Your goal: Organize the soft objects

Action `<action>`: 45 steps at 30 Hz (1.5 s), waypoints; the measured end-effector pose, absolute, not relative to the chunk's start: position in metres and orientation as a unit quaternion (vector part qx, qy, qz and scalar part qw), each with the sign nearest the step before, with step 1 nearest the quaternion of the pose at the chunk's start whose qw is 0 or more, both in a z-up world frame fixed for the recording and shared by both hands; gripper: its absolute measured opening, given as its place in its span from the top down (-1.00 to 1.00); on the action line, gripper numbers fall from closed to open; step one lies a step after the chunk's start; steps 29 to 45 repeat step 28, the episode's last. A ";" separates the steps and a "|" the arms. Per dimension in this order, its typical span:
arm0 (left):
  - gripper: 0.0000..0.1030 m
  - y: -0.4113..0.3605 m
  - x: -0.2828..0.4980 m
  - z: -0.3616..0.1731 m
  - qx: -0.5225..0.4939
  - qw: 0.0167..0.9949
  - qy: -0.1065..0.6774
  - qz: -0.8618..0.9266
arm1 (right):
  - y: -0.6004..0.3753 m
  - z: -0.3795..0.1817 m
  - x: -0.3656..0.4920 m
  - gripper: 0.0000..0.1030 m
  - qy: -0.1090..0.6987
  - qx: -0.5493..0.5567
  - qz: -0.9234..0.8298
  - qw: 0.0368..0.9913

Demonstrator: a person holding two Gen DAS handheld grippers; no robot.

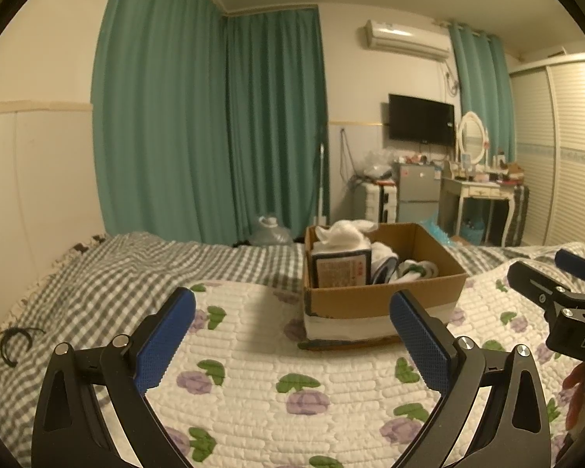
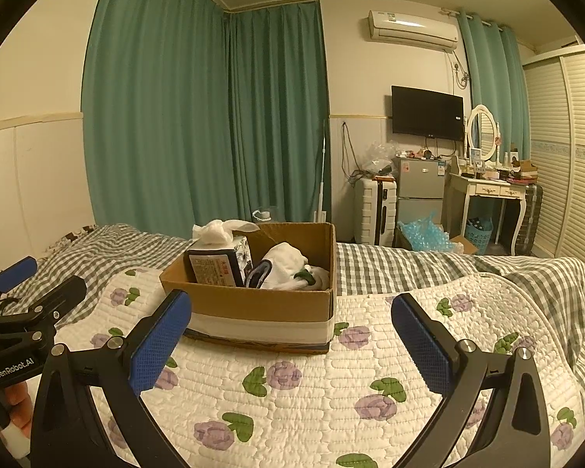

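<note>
Both grippers (image 1: 292,335) (image 2: 292,341) hang spread before the box (image 1: 370,296).

This is a home bedroom: a bed (image 2: 409,269) with a checked sheet and flowered quilt (image 2: 331,390), green curtains (image 2: 199,117), a wall television (image 2: 427,113), an air conditioner (image 2: 413,27), a dressing table (image 2: 487,191) with an oval mirror (image 2: 482,132), and a small fridge (image 2: 420,187).

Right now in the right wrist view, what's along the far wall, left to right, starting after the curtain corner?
White suitcase → small grey fridge → white dressing table with oval mirror → dark checked suitcase → louvred wardrobe doors.
</note>
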State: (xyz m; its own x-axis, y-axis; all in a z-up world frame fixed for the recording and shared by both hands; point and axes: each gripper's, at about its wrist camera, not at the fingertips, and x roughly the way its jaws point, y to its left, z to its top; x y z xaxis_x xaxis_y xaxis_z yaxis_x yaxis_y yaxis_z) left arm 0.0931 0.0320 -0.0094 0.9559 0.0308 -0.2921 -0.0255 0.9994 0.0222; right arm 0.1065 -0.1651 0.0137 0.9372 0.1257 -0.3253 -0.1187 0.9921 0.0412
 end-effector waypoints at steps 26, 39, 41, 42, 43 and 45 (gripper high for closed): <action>-0.98 0.032 0.094 -0.012 0.014 0.988 0.151 0.020 | -0.164 0.010 0.107 -1.00 0.168 0.007 0.061 0.984; -0.98 0.032 0.094 -0.013 0.011 0.988 0.152 0.020 | -0.164 0.008 0.107 -1.00 0.170 0.006 0.060 0.984; -0.98 0.032 0.094 -0.013 0.011 0.988 0.152 0.020 | -0.164 0.008 0.107 -1.00 0.170 0.006 0.060 0.984; -0.98 0.032 0.094 -0.013 0.011 0.988 0.152 0.020 | -0.164 0.008 0.107 -1.00 0.170 0.006 0.060 0.984; -0.98 0.032 0.094 -0.013 0.011 0.988 0.152 0.020 | -0.164 0.008 0.107 -1.00 0.170 0.006 0.060 0.984; -0.98 0.032 0.094 -0.013 0.011 0.988 0.152 0.020 | -0.164 0.008 0.107 -1.00 0.170 0.006 0.060 0.984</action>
